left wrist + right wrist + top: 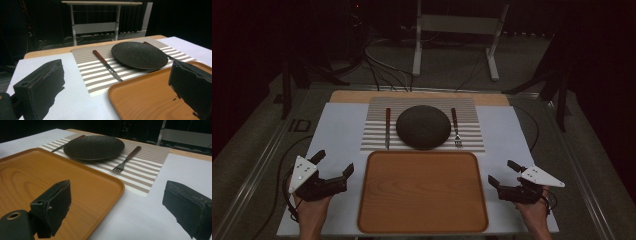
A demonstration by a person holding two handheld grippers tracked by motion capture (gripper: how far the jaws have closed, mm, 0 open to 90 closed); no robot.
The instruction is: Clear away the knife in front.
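The left gripper (333, 163) and the right gripper (503, 172) both have jaws spread wide and hold nothing, one at each side of the wooden tray (422, 192). Beyond the tray, on the striped placemat (469, 131), a dark plate (423, 126) sits between knife (387, 128) and fork (455, 127)

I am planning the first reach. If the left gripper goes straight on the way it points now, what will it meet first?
Probably the knife on the striped placemat, with the dark plate just beyond. The left gripper aims past the wooden tray's corner, though depth is unclear.
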